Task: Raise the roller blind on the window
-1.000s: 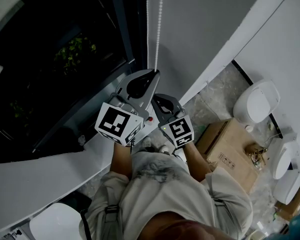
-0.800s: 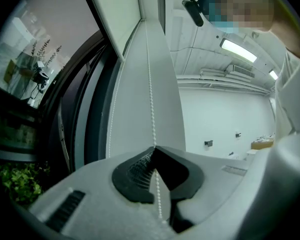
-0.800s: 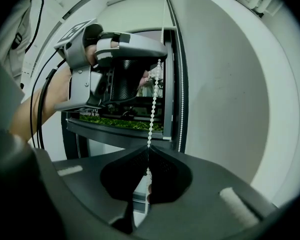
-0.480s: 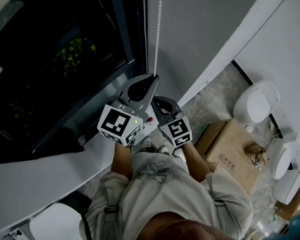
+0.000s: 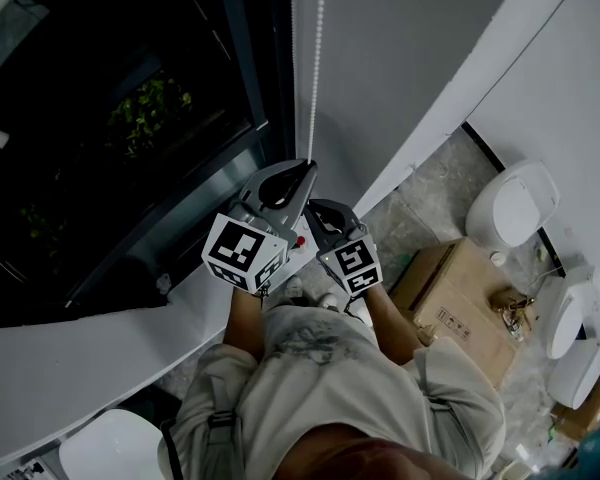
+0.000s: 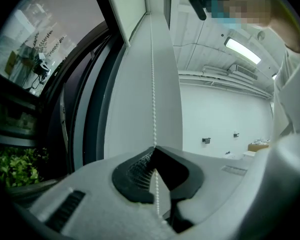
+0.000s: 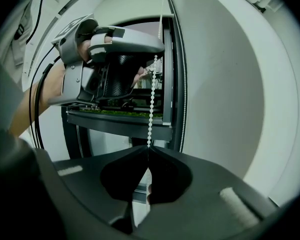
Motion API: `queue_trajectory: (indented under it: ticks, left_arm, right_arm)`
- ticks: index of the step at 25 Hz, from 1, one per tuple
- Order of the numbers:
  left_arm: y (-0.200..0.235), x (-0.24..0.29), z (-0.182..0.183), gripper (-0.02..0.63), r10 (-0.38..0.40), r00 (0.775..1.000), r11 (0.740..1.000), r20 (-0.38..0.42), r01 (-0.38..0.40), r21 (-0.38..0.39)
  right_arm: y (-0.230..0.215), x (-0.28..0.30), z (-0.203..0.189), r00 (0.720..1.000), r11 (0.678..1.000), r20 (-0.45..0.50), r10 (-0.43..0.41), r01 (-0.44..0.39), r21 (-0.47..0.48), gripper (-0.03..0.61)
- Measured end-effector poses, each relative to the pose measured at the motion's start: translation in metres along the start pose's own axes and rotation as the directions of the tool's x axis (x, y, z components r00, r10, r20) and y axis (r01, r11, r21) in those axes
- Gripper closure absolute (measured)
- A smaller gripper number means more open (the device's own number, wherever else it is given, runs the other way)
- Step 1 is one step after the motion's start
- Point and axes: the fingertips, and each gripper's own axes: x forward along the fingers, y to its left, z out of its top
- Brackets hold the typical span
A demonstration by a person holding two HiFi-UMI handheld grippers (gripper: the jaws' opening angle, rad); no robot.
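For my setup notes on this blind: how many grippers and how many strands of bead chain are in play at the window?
Grippers: 2, the left gripper and the right gripper
Strands of bead chain: 2
Total: 4

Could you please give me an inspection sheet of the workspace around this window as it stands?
Surface: white ledge under the dark window.
Job's things: white bead chain hangs straight beside the window.
Clutter: brown cardboard box and white rounded fixtures on the floor.
Grippers: left gripper and right gripper both have jaws shut on the chain, left above right.
Cables: thin black cable beside the left forearm.
Surroundings: white wall, mottled stone floor.
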Motion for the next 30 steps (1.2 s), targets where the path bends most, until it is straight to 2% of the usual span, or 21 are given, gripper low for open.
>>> queue_trajectory:
  ticks: [20,25,30]
  left_arm:
    - [-0.005,0.003,-0.045,0.603,-0.021,0.997,0.998,-0.068,0.017,-0.055]
    - [-0.002,0.003,-0.044,0.603,-0.014,0.998,0.998,-0.066,0.011,-0.055]
    - [0.002,0.003,-0.045,0.603,-0.007,0.998,0.998,-0.062,0.003,-0.058]
  right_arm:
    - [0.001,0.0,-0.046,0.995,1.0,-0.099,0.001,0.001,0.029,0.566]
    - [0.0,-0.01,-0.04,0.997,1.0,-0.083,-0.007,0.008,0.005,0.555]
    - [-0.012,-0.028,-0.003,0.999,0.999,-0.004,-0.032,0.032,0.021,0.522]
